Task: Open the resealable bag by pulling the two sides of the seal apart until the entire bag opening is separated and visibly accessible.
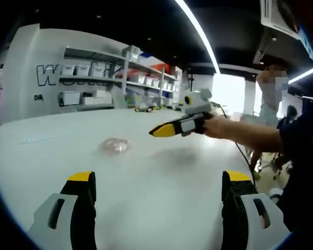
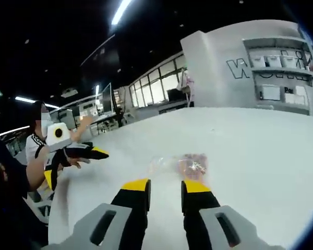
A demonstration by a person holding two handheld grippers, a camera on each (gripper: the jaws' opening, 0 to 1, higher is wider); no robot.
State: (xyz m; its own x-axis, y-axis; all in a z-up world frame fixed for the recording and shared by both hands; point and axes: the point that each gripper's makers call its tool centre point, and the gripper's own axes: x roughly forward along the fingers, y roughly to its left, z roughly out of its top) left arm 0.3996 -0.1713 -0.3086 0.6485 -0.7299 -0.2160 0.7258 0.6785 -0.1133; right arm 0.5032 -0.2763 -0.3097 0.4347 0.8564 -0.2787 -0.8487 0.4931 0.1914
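Note:
A small clear resealable bag lies flat on the white table, with something reddish inside it. My left gripper is open, its yellow-tipped jaws wide apart, well short of the bag. It also appears at the left of the right gripper view, held in a hand. My right gripper hovers just short of the bag, jaws a narrow gap apart with nothing between them. In the left gripper view it reaches in from the right above the table, beyond the bag.
Shelves with white bins line the lettered back wall. Small items sit at the table's far edge and a thin strip lies at the left. One person stands to the right, another beyond the table.

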